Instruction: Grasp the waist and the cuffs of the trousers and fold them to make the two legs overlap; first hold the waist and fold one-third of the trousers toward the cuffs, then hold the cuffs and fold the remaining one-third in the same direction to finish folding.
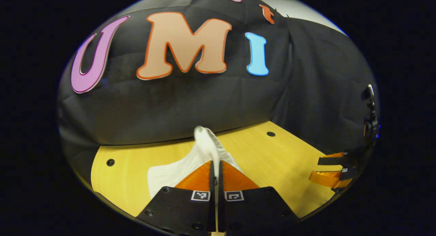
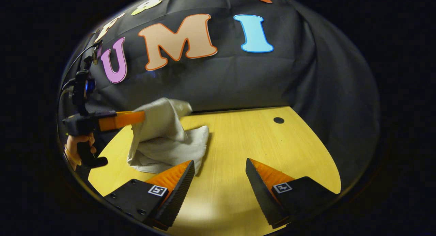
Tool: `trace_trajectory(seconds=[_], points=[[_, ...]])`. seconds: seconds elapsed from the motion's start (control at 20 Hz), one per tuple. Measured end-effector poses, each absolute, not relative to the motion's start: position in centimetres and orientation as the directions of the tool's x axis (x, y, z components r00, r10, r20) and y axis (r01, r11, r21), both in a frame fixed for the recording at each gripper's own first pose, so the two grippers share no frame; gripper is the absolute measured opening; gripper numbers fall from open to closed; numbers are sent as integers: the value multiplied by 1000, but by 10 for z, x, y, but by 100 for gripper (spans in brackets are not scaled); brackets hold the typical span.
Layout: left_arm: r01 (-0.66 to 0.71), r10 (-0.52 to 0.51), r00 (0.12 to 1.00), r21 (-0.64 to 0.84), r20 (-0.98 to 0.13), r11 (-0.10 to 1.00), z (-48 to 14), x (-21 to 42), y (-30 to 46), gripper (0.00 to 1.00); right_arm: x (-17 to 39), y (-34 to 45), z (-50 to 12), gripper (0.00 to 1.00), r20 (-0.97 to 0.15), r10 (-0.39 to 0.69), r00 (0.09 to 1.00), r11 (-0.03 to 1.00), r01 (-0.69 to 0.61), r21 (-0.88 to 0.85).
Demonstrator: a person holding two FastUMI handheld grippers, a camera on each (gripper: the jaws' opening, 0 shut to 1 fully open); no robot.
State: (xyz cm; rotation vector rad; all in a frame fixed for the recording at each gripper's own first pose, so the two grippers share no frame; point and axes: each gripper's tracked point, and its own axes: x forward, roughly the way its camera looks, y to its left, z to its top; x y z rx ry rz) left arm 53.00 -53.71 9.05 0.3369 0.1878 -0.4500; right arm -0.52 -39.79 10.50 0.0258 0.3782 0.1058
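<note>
Trousers (image 2: 163,137) pinched and lifted by left tongs (image 1: 216,166), right tongs (image 2: 219,168) spread above table (image 2: 259,144)

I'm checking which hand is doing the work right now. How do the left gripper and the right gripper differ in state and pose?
The left gripper has its fingers closed on the trousers; the right gripper has its fingers spread wide with nothing between them. The left gripper holds a bunch of cloth lifted above the table, while the right gripper hangs over bare wood beside the trousers. Both are over the same table, facing the booth's wall.
</note>
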Motion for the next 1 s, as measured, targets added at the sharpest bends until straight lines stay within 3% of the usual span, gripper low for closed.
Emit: trace_trajectory(seconds=[0.1,0.25,0.3,0.5,1.0], points=[[495,-411,857,272,-311,825,51,524,-561,22,-9,-409,104,97,-371,101,923,995,-92,43],[517,-418,833,240,-361,822,22,505,-573,85,-16,-420,100,92,-377,100,921,995,-89,46],[514,-416,833,228,-365,827,19,502,-572,92,-17,-421,100,96,-378,100,920,995,-88,48],[461,-380,853,174,-359,870,13,491,-556,94,-22,-415,102,97,-369,118,922,993,-98,72],[212,-168,951,151,-261,966,63,455,-439,94,-37,-378,112,96,-332,142,933,988,-110,112]])
